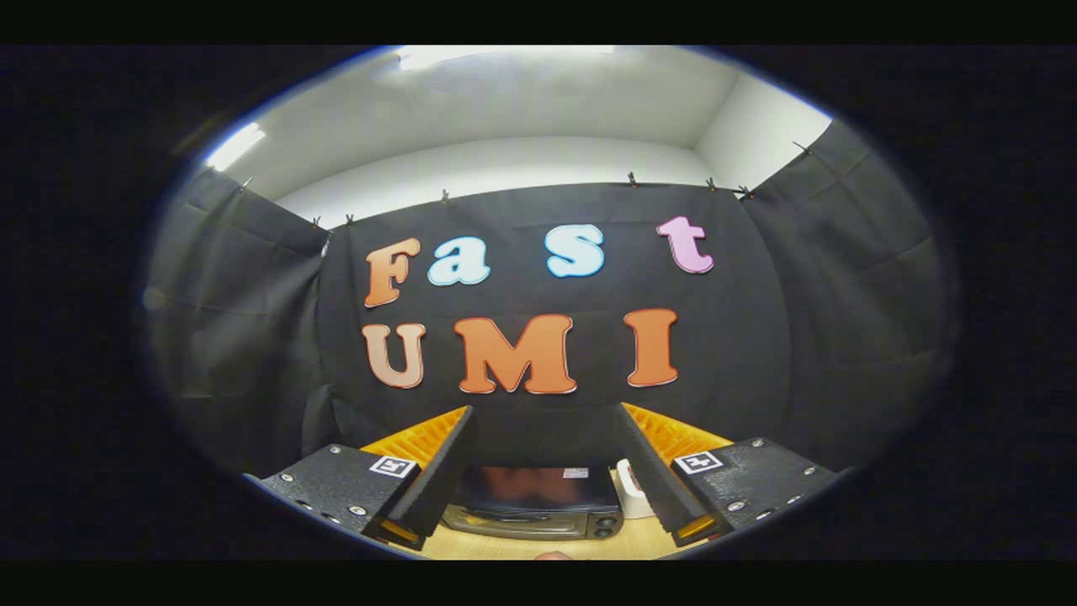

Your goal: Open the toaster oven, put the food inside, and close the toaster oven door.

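A dark toaster oven (538,503) stands on a light wooden table (505,547), seen low down between the two fingers and some way beyond them. Its door looks closed, and two knobs show at its right end. My gripper (547,421) is held high above the table, open wide, with nothing between its fingers. A small rounded piece (553,555), perhaps the food, peeks in at the near edge of the table; too little of it shows to tell what it is.
A white cup-like object (631,492) stands just right of the oven, partly hidden behind the right finger. Black cloth walls close the booth behind and on both sides of the table.
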A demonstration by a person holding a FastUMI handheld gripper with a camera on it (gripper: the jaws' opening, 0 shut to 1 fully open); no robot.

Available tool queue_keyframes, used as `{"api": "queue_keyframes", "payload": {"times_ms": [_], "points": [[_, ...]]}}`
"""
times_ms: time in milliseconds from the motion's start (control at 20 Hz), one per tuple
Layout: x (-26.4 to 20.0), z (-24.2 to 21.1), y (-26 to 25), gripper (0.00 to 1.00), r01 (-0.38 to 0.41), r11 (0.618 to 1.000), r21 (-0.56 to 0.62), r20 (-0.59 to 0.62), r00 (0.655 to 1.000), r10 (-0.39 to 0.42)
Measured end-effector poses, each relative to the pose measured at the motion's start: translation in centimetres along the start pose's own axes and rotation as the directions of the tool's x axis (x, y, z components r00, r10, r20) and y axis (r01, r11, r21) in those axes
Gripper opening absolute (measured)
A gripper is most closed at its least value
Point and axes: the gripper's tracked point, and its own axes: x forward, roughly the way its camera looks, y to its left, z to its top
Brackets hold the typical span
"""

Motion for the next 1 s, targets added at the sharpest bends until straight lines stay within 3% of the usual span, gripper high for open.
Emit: {"api": "queue_keyframes", "payload": {"times_ms": [350, 1000], "points": [[-0.6, 1.7, -0.4, 0.96, -0.007, 1.0, -0.004, 0.056, 0.998, 0.007], [-1.2, 1.8, -0.7, 0.96, 0.022, 1.0, -0.006, 0.047, 0.999, -0.021]]}}
